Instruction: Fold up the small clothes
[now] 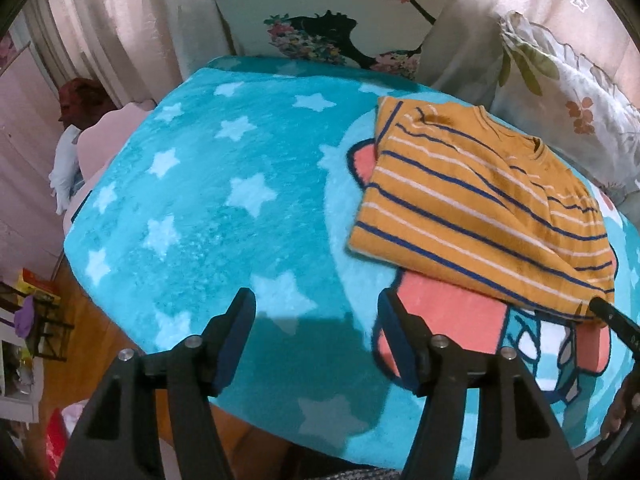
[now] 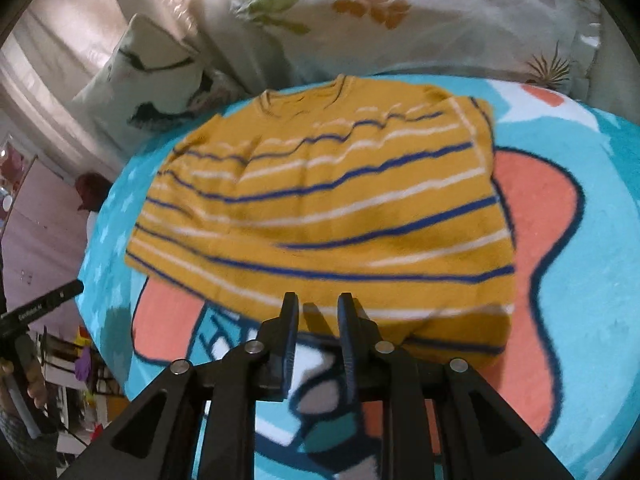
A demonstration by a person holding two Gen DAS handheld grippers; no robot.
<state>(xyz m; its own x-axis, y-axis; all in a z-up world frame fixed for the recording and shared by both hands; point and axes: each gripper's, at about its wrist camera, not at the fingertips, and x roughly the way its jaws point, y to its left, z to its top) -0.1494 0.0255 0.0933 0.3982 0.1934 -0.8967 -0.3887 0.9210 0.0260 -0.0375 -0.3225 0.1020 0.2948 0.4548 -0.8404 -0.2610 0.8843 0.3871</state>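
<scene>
A small mustard-yellow shirt with blue and white stripes (image 1: 476, 204) lies on a turquoise star blanket (image 1: 224, 208), its sides folded in and its collar at the far end. In the right wrist view the shirt (image 2: 320, 208) fills the middle. My left gripper (image 1: 316, 320) is open and empty over bare blanket, left of the shirt. My right gripper (image 2: 318, 312) is at the shirt's near hem with its jaws a narrow gap apart and nothing between them. Its tip shows in the left wrist view (image 1: 608, 312) at the hem corner.
A printed cushion (image 1: 332, 20) and a floral pillow (image 2: 420, 16) stand along the back of the bed. A pink curtain (image 1: 120, 28) hangs at the left. The bed's left edge drops to a wooden floor (image 1: 100, 344) with a cluttered rack (image 1: 28, 320).
</scene>
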